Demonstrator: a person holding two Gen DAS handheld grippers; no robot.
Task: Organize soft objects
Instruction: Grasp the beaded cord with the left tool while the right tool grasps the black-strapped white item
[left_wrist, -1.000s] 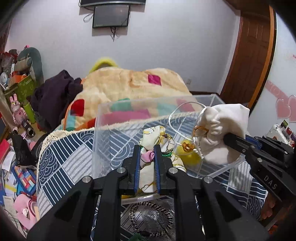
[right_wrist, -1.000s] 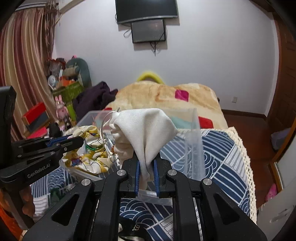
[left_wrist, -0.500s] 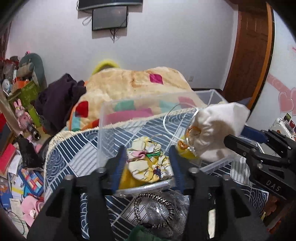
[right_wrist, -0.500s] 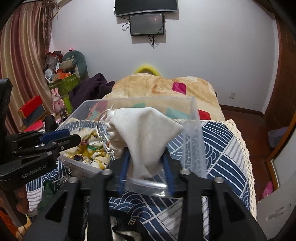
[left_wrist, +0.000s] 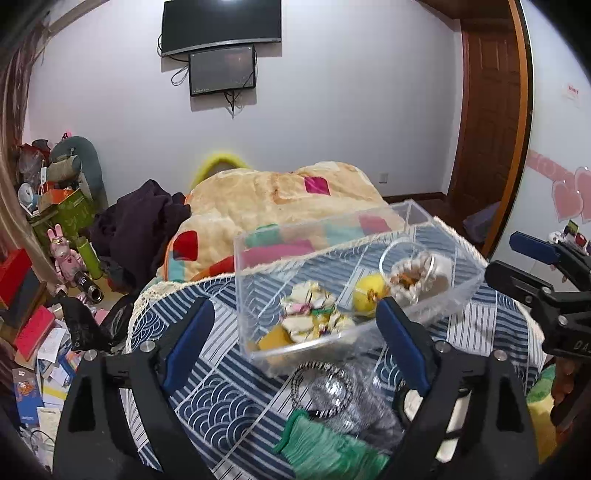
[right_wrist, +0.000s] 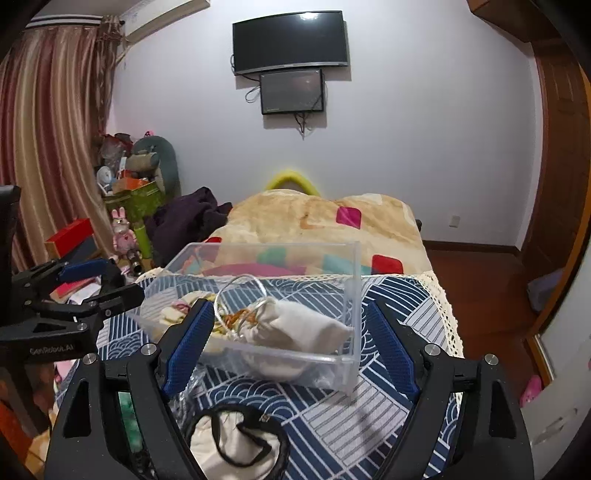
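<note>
change: both grippers now sitting wide and empty, having let go | left gripper | right gripper | cream pouch and floral pouch lying inside clear bin (two stowed) | next: likely green cloth waiting nearby

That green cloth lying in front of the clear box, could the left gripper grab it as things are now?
Probably yes. The left gripper is open and holds nothing, and the green cloth lies just below it on the bedspread, outside the clear box. Only a beaded loop on a silvery pouch lies beside it, possibly overlapping its edge.
</note>
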